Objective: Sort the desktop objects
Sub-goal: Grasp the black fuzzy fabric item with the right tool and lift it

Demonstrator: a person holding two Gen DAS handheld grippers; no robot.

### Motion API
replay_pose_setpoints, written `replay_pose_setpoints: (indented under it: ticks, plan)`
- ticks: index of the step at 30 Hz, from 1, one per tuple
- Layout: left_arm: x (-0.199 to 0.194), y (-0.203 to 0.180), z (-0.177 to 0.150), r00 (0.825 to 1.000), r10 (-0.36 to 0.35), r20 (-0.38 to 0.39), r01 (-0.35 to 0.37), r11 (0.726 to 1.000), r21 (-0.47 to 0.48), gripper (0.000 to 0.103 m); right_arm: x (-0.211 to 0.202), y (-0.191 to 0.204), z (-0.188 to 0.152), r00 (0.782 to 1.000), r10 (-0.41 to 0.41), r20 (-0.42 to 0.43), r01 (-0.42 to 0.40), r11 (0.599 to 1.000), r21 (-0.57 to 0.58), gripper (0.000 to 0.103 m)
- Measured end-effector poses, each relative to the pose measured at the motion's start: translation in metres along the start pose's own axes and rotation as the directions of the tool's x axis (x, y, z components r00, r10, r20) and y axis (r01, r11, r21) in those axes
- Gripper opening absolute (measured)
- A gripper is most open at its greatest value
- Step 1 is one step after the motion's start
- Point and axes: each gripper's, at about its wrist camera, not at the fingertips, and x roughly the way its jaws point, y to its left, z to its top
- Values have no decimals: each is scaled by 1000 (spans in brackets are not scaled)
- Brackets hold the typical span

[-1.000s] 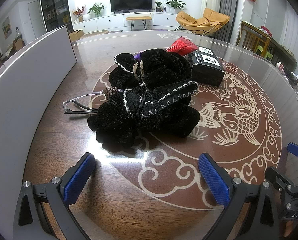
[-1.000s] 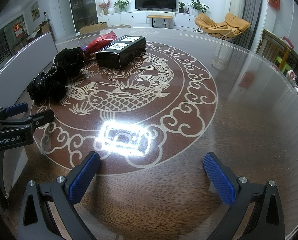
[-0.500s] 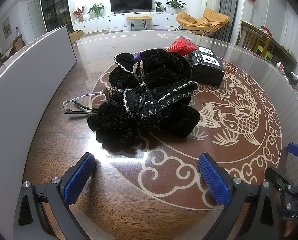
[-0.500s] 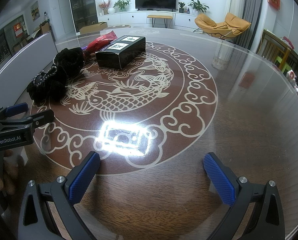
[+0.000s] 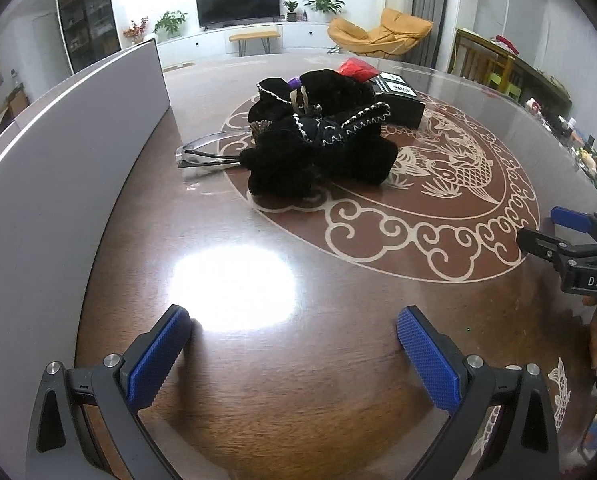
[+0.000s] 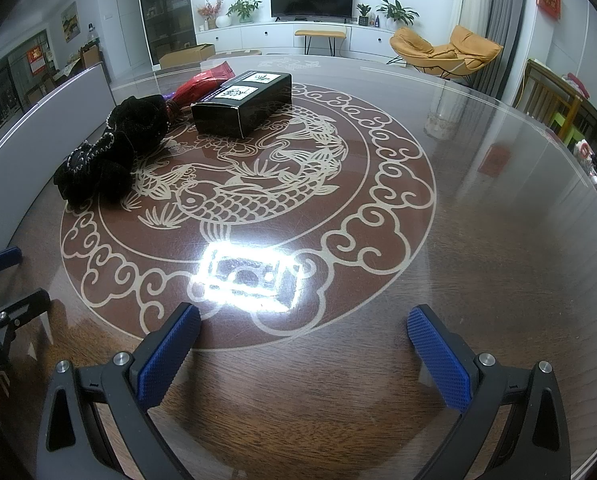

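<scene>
step: sorting not yet begun, by my reading; nothing is held and the pile sits untouched on the bench.
left claw: fingers wide apart, empty, low over bare wood at 6 o'clock of its view, well short of the pile.
right claw: fingers wide apart, empty, over the near rim of the round fish pattern, well apart from every object.
black pouches: soft black fabric pieces with white stitching, heaped together at 12 o'clock of the left view; from the right view the heap lies at 10 o'clock.
glasses: clear frame lying at the heap's 9 o'clock side, one arm running under or against the fabric; which, i cannot tell.
black box: long carton with white labels on top, just beside the heap, at 11 o'clock of the right view.
red packet: behind the box and heap, partly hidden; something purple beside it is too hidden to name.
white panel: upright divider along the bench's left edge.
next move, as i judge it: left claw goes forward to the heap or the glasses, the nearest items; soft fabric needs a deep bite, and the thin frame needs a careful pinch so that it does not skid on the glossy top.
</scene>
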Motion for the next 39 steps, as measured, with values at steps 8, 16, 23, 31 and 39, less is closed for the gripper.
replay_pose_setpoints:
  ticks: [8, 16, 23, 31, 39]
  plan:
    - [3, 2, 1, 1000, -1, 0, 1, 1000, -2, 103, -2, 63, 55, 975, 220, -4, -219, 970, -103, 103]
    - [-1, -1, -1, 1000, -5, 3, 5, 1000, -6, 103, 36, 140, 107, 906, 411, -99, -423, 885, -193, 57]
    - [0, 0, 0, 1000, -2, 4, 2, 1000, -11, 103, 8, 132, 89, 817, 534, -220, -576, 777, -253, 67]
    - [2, 0, -1, 1000, 1, 1, -1, 1000, -8, 103, 44, 140, 164, 969, 231, -87, -247, 883, -400, 76]
    - [4, 3, 1, 1000, -13, 8, 13, 1000, -20, 103, 59, 120, 139, 951, 255, -173, -296, 911, -286, 41]
